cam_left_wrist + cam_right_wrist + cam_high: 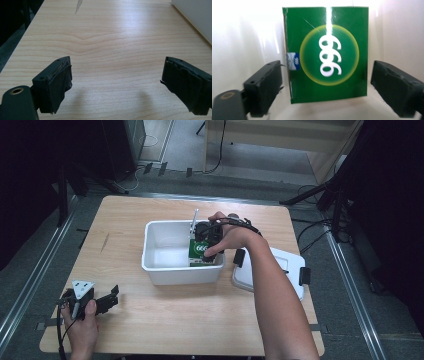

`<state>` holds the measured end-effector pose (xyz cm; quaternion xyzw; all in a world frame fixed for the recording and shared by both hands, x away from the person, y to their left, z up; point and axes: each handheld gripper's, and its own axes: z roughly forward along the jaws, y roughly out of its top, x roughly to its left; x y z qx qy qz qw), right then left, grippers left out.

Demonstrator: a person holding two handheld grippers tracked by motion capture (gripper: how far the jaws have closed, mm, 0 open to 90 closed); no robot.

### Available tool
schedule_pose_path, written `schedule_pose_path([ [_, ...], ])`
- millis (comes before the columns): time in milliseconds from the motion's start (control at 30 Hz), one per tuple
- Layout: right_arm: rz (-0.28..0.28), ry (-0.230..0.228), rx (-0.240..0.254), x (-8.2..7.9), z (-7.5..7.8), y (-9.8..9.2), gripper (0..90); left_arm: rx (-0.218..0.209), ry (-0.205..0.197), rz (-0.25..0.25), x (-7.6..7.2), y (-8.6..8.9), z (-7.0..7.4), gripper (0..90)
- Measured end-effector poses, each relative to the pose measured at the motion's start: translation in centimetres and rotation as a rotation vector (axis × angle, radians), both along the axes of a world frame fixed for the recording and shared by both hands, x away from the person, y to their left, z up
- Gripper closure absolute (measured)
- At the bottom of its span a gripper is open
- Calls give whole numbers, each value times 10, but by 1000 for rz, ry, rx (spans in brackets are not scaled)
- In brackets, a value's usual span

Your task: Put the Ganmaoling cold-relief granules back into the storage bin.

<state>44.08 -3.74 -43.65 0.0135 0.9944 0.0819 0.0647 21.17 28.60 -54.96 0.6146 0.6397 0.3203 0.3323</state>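
Right gripper (325,87): jaws apart, flanking the green box (327,53) marked "999" without pressing on it; a thin gap shows on either side in the right gripper view. The box stands upright inside the white plastic bin (150,265), against its right-hand wall. Judgement: the box is being set down or let go here, the bin's floor and wall keeping it upright.

High view: the right hand (231,237) reaches down into the bin over the box (201,251). The bin's white lid (292,270) lies on the table (165,320) just right of it, off so the bin is open to loading.

Left gripper (107,300): jaws wide apart, nothing between them, parked low near the table's front-left corner, well apart from the bin. The left gripper view gives bare wood grain and a corner of the bin (197,17).
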Motion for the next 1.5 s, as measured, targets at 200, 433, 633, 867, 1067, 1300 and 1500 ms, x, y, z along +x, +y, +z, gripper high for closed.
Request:
schedule_pose_path([
  [200, 0, -1, 17, -1, 6, -5, 4, 3, -1, 1, 0, 0, 0, 95],
  [433, -56, -15, 94, -3, 28, -16, 0, 5, -2, 3, 0, -1, 0, 95],
  [633, -81, -28, 120, -7, 48, -27, 0, 7, -2, 1, 0, -1, 0, 95],
  [867, -85, -54, 139, -12, 69, -37, 0, 10, 2, 3, 1, -1, 0, 95],
  [1067, -103, -73, 151, -17, 86, -52, 0, 11, 2, 1, 0, -1, 0, 95],
  [1300, -114, -92, 141, -28, 95, -75, 0, 12, 3, 2, 1, -1, 0, 95],
  [1500, -131, -100, 132, -34, 97, -95, 0, 17, 3, -2, 1, -2, 0, 95],
])
